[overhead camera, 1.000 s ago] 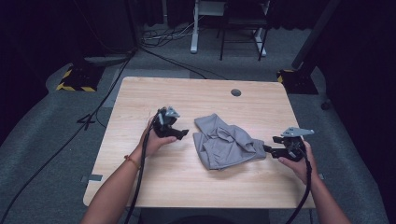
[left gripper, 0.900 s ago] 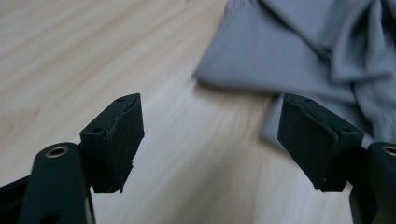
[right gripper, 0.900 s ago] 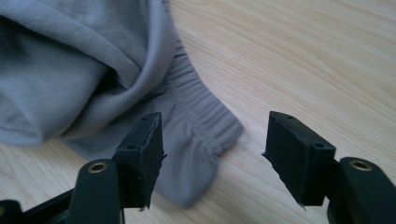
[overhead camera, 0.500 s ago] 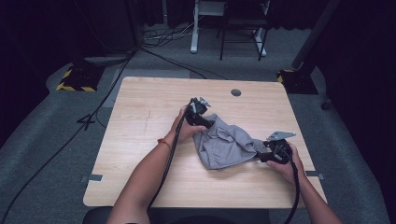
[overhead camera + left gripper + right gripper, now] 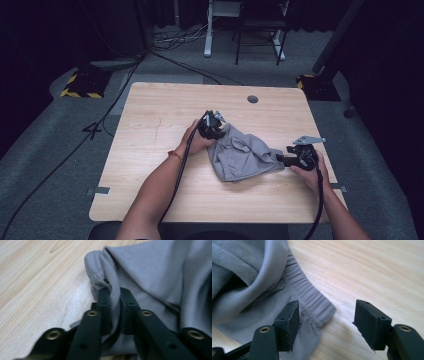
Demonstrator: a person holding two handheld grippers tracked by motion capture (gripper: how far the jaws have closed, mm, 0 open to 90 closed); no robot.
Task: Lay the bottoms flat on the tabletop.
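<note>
— High view first: where does the garment [image 5: 242,157] sit for us?

— Right of centre in the frame, crumpled on the desk [image 5: 150,125], between our two hands. It is one grey piece of soft knit; we judge it light and limp, so it will sag and drape wherever we lift it, and it won't slip much.

— And the left gripper [image 5: 212,126]?

— At the garment's upper left corner. In the left gripper view its fingers [image 5: 103,305] have just been closing and now pinch a rolled hem [image 5: 96,267] of the cloth between them.

— The right gripper [image 5: 280,161]?

— At the garment's right edge, fingers [image 5: 287,325] spread apart. In the right gripper view the ribbed elastic band [image 5: 312,302] lies beside the left finger, not pinched. That thicker band looks to us the best place to take hold.

— Counts?

— We count one garment, two grippers, one desk.
</note>
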